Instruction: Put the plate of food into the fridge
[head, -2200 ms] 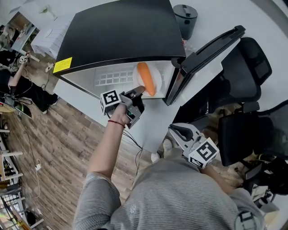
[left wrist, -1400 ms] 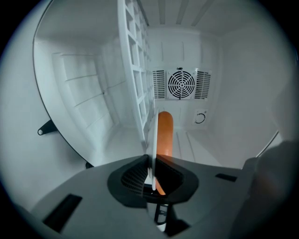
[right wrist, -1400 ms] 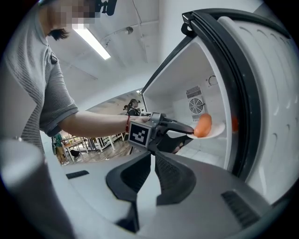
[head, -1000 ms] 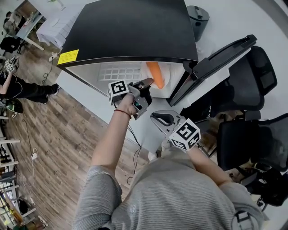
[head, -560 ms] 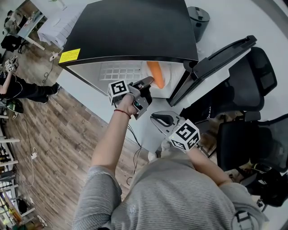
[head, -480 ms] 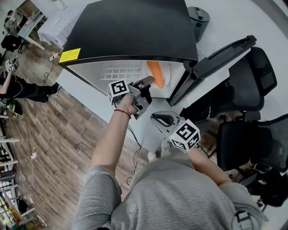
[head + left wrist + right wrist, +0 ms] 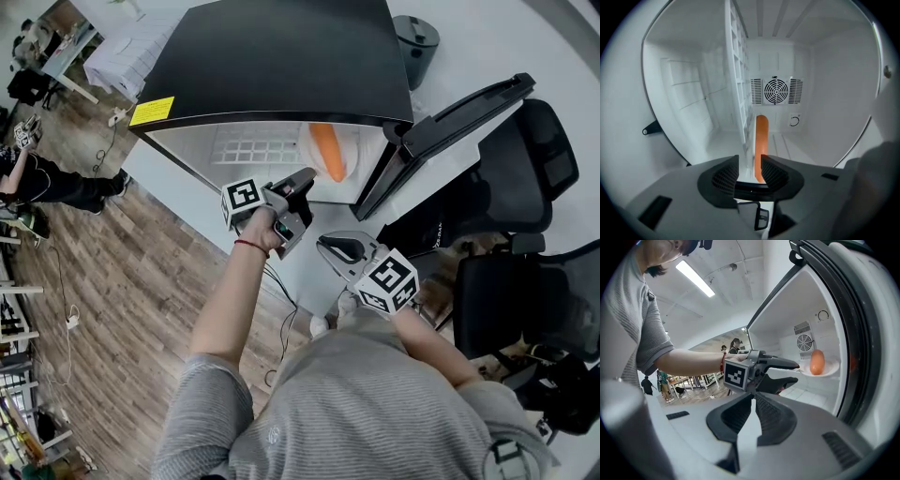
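Fridge: the black-topped fridge with a white lining (image 7: 272,66) stands with its door (image 7: 450,122) swung wide to the head view's right, so the whole front opening is free.
Plate: the round white plate (image 7: 830,368) lies inside the fridge on the white grid shelf (image 7: 737,89), towards the hinge side of the opening.
Food: a long, smooth orange piece of food (image 7: 761,133) rests on the plate and points at the round fan vent (image 7: 776,90) in the back wall.
Left gripper: the left gripper (image 7: 750,163) is at the fridge's front edge, level with the shelf. Its jaws have just been opening and stand apart. The plate's near rim is right at the tips, in the gap, and the pads do not press on it (nothing is clamped).
Right gripper: the right gripper (image 7: 753,397) is held outside the fridge, behind the left one. Its jaw tips are together with nothing between them.
Room inside: a bare stretch of shelf runs beside the plate on the side away from the hinge. Under the shelf there is open white space.
Edges: the plate's far rim is near the back wall, and its door-side rim is near the side wall.
Room outside: two black office chairs (image 7: 525,141) crowd in just behind the open door. The wood floor (image 7: 112,272) on the other side lies open.
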Demonstrator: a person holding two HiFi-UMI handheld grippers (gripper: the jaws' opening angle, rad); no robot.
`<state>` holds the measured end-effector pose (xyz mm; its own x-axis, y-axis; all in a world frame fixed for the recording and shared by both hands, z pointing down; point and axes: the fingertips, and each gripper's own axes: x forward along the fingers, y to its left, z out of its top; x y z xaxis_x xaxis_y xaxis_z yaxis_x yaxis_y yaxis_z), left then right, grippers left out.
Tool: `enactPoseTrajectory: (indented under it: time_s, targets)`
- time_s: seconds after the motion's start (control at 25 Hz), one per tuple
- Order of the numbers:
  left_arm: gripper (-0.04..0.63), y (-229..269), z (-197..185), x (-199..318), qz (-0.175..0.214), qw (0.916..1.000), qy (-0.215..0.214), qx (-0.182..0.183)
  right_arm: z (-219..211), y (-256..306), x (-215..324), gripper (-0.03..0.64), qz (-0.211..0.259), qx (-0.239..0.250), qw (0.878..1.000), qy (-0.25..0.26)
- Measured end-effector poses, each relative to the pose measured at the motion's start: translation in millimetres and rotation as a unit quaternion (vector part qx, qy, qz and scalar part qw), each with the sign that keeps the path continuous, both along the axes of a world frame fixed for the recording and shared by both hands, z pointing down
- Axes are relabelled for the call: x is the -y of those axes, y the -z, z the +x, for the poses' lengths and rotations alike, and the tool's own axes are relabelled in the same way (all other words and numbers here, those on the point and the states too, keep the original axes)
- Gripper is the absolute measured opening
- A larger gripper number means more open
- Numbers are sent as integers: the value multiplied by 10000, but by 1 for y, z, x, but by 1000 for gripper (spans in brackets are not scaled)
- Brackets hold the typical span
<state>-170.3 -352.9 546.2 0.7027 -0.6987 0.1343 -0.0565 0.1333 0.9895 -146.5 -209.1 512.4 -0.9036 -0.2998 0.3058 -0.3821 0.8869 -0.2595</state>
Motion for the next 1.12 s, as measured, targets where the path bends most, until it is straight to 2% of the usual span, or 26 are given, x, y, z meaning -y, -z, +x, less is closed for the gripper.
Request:
enactPoseTrajectory:
  time_s: [0.2, 0.36, 0.48, 0.64, 0.72, 0.76, 0.8, 0.88, 1.0, 1.04, 1.12]
  targets:
    - [133, 7, 2, -17, 167, 9996, -189, 157, -2, 3, -6, 18, 35, 20, 10000, 21]
    - [132, 12, 7, -32, 539, 9947, -525, 694, 1, 6, -9, 18, 71, 32, 10000, -4]
    - [132, 17, 12, -44, 1007, 9838, -806, 1247, 7, 7, -10, 18, 99, 28, 9999, -57]
    - [128, 21, 11, -54, 1605, 9620, -879, 2028, 19, 8, -11, 18, 131, 12, 9998, -175]
    - [123, 21, 11, -58, 1877, 9470, -946, 2429, 25, 8, -12, 18, 148, 5, 9996, -240]
    - [123, 20, 12, -61, 2024, 9368, -1038, 2658, 27, 9, -12, 18, 154, 3, 9995, -270]
    - [123, 20, 13, -64, 2180, 9242, -1161, 2914, 29, 9, -12, 18, 162, 4, 9994, -298]
    - [123, 18, 19, -70, 2506, 8933, -1444, 3439, 33, 11, -13, 18, 184, 10, 9992, -348]
    - [123, 19, 29, -82, 2945, 8492, -1788, 4003, 36, 16, -14, 18, 233, 33, 9990, -390]
    - [123, 19, 32, -86, 3059, 8374, -1866, 4129, 37, 17, -15, 18, 250, 42, 9989, -398]
    - [123, 20, 37, -94, 3218, 8188, -1956, 4333, 40, 22, -17, 18, 281, 67, 9987, -422]
